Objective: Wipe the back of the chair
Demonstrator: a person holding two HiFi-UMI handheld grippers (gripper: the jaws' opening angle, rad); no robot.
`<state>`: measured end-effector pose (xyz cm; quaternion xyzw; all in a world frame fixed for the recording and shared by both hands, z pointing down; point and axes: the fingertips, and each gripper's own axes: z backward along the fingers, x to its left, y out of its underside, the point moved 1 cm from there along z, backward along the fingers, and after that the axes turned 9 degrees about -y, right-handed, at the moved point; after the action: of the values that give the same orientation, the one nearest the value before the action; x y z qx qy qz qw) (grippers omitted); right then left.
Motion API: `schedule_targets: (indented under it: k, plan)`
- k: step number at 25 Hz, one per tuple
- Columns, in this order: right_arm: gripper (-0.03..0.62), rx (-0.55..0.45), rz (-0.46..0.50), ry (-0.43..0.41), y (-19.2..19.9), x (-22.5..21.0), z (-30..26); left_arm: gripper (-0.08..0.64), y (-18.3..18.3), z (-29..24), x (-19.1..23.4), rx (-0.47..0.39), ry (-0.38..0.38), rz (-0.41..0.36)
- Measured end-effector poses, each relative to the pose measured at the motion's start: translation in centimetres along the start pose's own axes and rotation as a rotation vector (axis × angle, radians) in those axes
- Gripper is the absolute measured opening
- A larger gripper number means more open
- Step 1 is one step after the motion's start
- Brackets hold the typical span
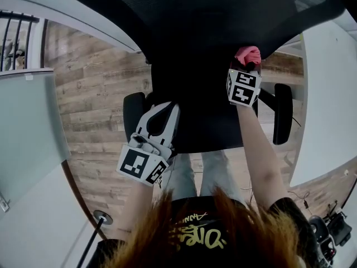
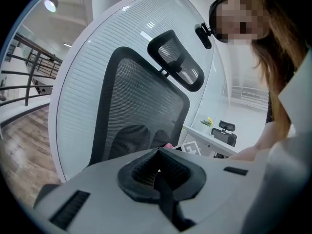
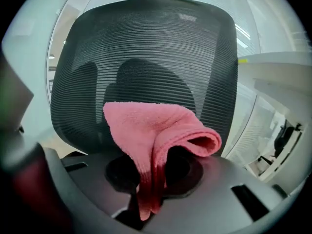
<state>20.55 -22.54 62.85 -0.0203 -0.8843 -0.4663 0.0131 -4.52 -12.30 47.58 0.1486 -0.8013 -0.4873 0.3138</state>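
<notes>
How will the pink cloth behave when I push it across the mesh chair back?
Probably floppy: the pink cloth slumps in folds from the right gripper, so it will likely bunch rather than stay flat. Its terry surface may drag on the ribbed mesh back. It looks light.

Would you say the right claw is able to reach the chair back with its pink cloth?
Probably yes: the right claw, shut on the pink cloth, faces the chair back directly, with nothing between them.

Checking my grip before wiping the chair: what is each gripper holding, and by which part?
The right gripper pinches the pink cloth by its bunched folds; the rest flops out above the jaws. The left gripper is shut, empty.
</notes>
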Motion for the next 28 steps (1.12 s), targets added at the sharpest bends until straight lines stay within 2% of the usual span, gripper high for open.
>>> schedule_targets:
  k: [18, 25, 28]
  plan:
    - [0.064, -0.022, -0.005, -0.135, -1.4, 10.4, -2.0, -0.008, -0.3, 1.5, 3.0, -0.017, -0.033, 0.028]
    - [0.064, -0.03, -0.079, -0.116, -1.5, 12.3, -2.4, -0.008, -0.1, 2.3, 4.5, -0.013, -0.045, 0.046]
    - [0.064, -0.037, -0.091, -0.141, -1.5, 13.7, -2.4, -0.008, 0.0, 2.6, 4.9, -0.013, -0.048, 0.051]
